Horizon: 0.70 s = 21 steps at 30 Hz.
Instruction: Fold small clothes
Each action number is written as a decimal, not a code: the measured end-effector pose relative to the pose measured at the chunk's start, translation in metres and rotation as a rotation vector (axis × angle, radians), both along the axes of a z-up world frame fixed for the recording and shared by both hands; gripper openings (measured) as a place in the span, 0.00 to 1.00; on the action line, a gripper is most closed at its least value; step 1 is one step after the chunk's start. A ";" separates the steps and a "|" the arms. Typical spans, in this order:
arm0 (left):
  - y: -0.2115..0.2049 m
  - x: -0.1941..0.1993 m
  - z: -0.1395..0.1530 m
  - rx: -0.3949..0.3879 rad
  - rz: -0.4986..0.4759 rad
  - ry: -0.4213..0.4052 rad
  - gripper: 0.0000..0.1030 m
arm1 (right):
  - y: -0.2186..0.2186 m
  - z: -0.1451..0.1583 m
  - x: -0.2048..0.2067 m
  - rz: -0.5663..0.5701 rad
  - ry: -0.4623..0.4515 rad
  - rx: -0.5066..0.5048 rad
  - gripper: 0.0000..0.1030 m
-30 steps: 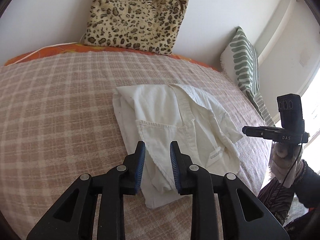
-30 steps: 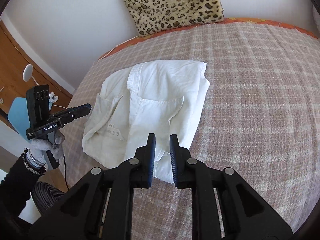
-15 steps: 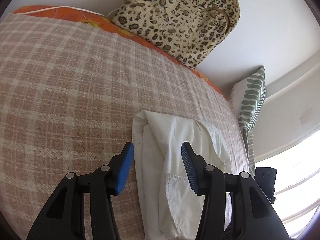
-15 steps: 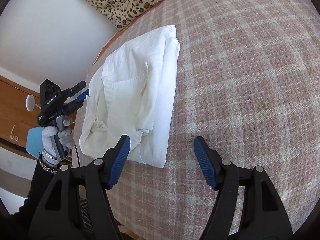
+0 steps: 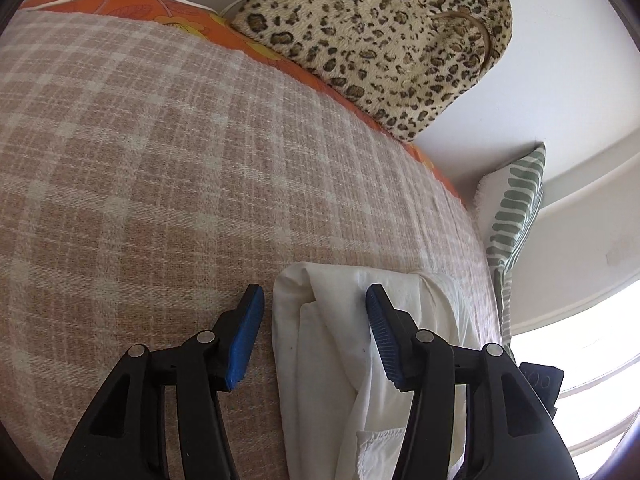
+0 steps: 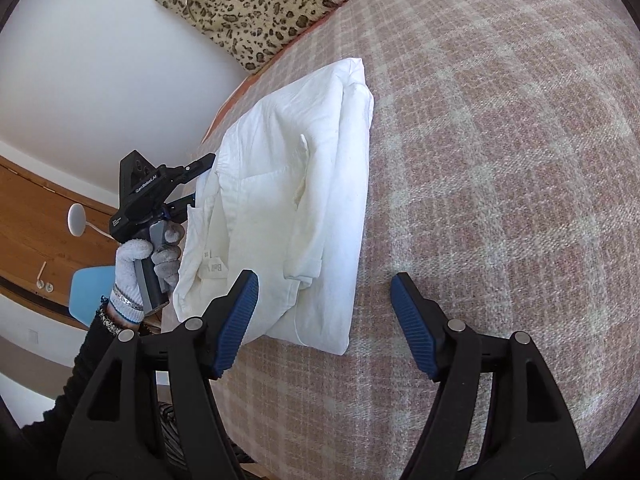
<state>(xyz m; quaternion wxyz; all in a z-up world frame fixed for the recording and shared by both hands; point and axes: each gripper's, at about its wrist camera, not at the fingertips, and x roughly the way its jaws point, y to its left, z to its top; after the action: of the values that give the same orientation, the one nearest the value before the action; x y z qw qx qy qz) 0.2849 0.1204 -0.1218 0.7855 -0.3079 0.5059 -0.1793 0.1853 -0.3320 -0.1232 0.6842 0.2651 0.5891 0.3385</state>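
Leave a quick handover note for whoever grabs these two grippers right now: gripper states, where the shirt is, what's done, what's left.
Left gripper: open, holding nothing, jaws straddling the near edge of the white shirt.
Right gripper: open, empty, hovering over the shirt's near right corner.
The shirt lies on the plaid blanket near its left edge, already folded into a narrow stack, with a label showing near the left side.
Done: sides folded in.
Left, probably: one more fold across its length, then tidy the edges.
Leopard-print bag leans on the wall behind.
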 end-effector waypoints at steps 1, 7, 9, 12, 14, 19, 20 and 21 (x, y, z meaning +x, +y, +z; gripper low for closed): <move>-0.001 0.002 -0.001 -0.009 0.002 -0.003 0.50 | 0.003 0.000 0.001 0.001 -0.009 0.002 0.71; -0.009 0.007 -0.003 -0.023 0.005 -0.037 0.42 | 0.020 -0.006 0.002 0.055 0.010 0.066 0.65; -0.014 0.007 -0.003 0.006 -0.011 -0.038 0.35 | 0.024 -0.004 0.002 0.057 -0.012 0.051 0.64; -0.017 0.006 0.000 0.044 -0.022 -0.041 0.20 | 0.029 -0.001 0.001 0.076 -0.040 0.002 0.48; -0.021 0.006 0.005 0.077 -0.027 -0.061 0.16 | 0.029 -0.003 0.001 0.077 -0.029 -0.006 0.33; -0.035 -0.003 0.028 0.196 -0.054 -0.148 0.12 | 0.041 0.009 -0.002 0.106 -0.119 -0.110 0.21; -0.038 -0.005 0.034 0.222 -0.057 -0.163 0.12 | 0.044 0.014 -0.004 0.116 -0.152 -0.137 0.20; -0.041 -0.007 0.039 0.240 -0.062 -0.179 0.11 | 0.047 0.018 -0.006 0.124 -0.182 -0.157 0.19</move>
<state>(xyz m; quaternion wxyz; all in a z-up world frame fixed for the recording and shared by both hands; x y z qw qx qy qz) 0.2778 0.0794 -0.0832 0.8528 -0.1789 0.4608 -0.1685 0.1788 -0.2846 -0.1052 0.7314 0.1420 0.5643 0.3556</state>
